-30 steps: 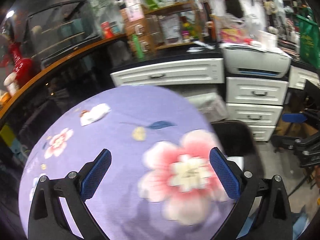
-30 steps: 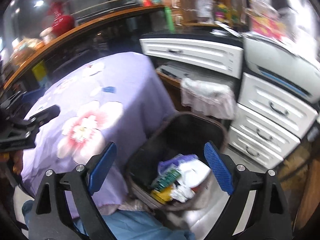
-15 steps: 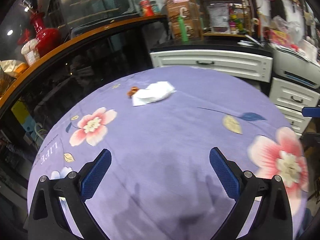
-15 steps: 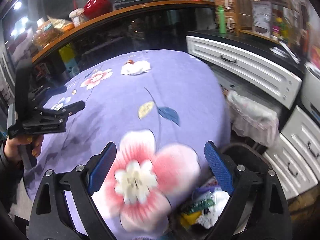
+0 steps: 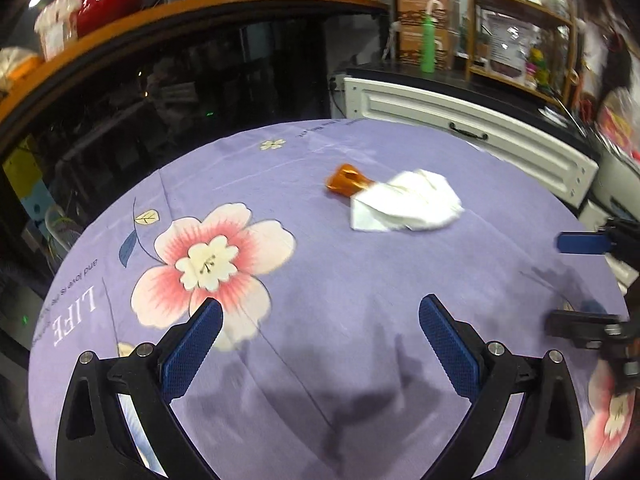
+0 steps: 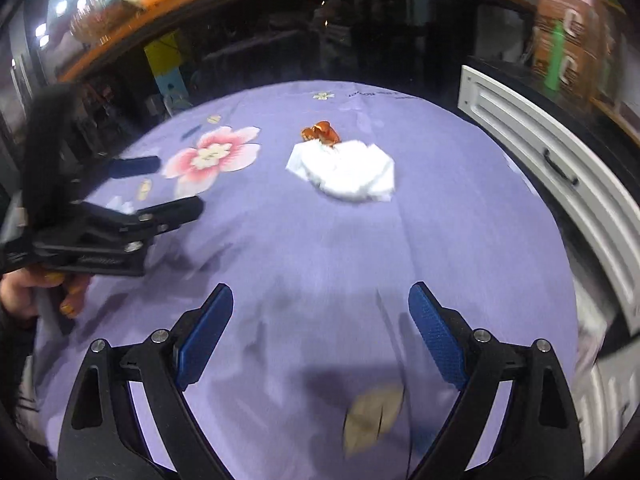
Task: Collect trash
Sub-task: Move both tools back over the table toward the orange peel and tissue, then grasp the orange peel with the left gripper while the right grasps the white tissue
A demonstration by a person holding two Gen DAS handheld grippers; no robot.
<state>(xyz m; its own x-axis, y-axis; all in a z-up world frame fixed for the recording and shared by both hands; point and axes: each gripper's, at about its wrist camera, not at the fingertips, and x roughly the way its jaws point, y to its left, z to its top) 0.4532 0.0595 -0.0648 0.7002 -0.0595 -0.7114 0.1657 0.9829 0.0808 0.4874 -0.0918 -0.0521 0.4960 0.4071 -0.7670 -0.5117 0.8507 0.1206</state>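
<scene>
A crumpled white tissue [image 5: 408, 206] lies on the purple flowered tablecloth [image 5: 320, 280], with a small orange wrapper [image 5: 346, 184] touching its far left side. Both show in the right wrist view: the tissue [image 6: 346, 172] and the wrapper [image 6: 322, 133]. My left gripper [image 5: 320, 344] is open and empty above the cloth, short of the tissue. My right gripper [image 6: 320, 334] is open and empty, also short of it. Each gripper shows in the other's view: the right one [image 5: 580, 280], the left one [image 6: 160, 188].
White drawers [image 5: 472, 136] stand behind the table on the right. A dark glass counter with an orange wooden top [image 5: 160, 12] curves behind the table. Shelves with boxes and a green bottle [image 5: 428, 44] are at the back right.
Both grippers have swung left from the trash bin and drawers, over the table toward the tissue and wrapper, which now look nearer. Both stay open and empty.
</scene>
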